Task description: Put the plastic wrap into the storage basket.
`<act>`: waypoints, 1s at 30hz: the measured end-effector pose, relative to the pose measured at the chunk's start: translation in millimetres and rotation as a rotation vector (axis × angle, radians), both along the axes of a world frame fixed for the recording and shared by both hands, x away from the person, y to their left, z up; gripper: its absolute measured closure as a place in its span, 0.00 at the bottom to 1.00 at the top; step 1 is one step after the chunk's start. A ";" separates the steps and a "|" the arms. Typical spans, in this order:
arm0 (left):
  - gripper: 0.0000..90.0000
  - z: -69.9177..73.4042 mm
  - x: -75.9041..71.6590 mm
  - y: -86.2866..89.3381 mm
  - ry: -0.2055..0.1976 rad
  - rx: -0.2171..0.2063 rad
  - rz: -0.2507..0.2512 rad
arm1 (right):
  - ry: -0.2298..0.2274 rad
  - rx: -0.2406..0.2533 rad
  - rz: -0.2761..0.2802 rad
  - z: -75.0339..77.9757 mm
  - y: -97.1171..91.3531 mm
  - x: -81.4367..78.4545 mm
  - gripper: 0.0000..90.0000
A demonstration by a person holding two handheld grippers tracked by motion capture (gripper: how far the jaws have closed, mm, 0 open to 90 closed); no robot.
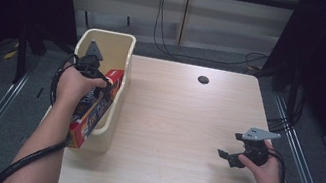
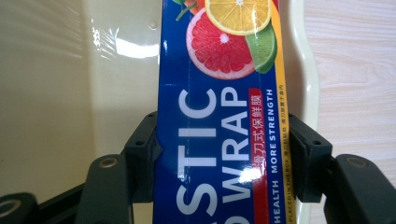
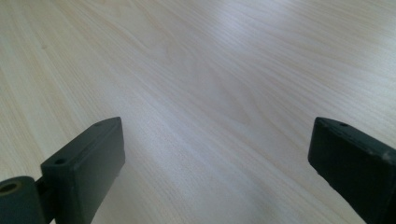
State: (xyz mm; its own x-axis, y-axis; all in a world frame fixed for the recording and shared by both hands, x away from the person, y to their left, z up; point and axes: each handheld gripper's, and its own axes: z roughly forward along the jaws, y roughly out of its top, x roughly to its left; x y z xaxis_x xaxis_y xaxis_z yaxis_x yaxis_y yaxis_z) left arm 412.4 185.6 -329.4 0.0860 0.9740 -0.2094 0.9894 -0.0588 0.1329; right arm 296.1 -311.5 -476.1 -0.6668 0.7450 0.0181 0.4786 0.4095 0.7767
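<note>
Your left hand-held gripper point(image 2: 219, 140) is clamped on the plastic wrap box point(image 2: 219, 107), which stands tilted inside the cream plastic bin point(image 1: 89, 40) at the left of the high view, its lower end jutting past the near rim. Judging by this, you're placing it; next, ease it fully in, then release. Your right hand-held gripper point(image 3: 215, 168) hangs released over the tabletop point(image 1: 180, 125) at lower right.

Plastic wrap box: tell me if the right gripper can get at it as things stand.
Probably not without a long move. The right gripper hangs open at the table's far right, while the plastic wrap box sits clamped in the left gripper inside the cream bin.
</note>
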 end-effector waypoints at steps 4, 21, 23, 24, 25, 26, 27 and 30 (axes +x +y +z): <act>0.44 -1.4 0.4 0.4 0.006 -0.007 0.003 | 0.002 0.000 0.000 -0.1 0.0 0.0 0.04; 0.44 -7.3 1.2 0.5 0.006 -0.004 0.019 | 0.000 -0.006 0.006 -0.9 1.1 0.2 0.04; 0.44 -8.1 1.3 0.4 0.011 -0.004 0.022 | 0.000 -0.006 0.005 -0.9 1.1 0.2 0.04; 0.44 -8.1 1.3 0.4 0.011 -0.004 0.022 | 0.000 -0.006 0.005 -0.9 1.1 0.2 0.04; 0.44 -8.9 1.7 0.4 0.014 -0.008 0.022 | 0.000 -0.006 0.005 -0.9 1.1 0.0 0.04; 0.44 -9.0 2.0 0.6 0.016 -0.003 0.016 | 0.000 -0.007 0.003 -0.8 1.1 -0.1 0.04; 0.44 -9.3 2.1 0.2 0.014 -0.004 0.019 | 0.001 -0.008 0.001 -0.7 1.1 -0.2 0.04; 0.44 -9.5 2.6 -0.6 0.016 0.004 0.018 | 0.002 -0.008 0.001 -0.8 1.2 -0.2 0.04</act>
State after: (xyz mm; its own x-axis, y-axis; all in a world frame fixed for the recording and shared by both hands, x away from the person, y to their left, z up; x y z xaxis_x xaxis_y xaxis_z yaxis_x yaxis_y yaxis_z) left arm 415.0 185.0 -338.8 0.0653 0.9762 -0.2068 0.9922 -0.0415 0.1173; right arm 295.9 -310.3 -476.9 -0.6672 0.7447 0.0135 0.4799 0.4160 0.7724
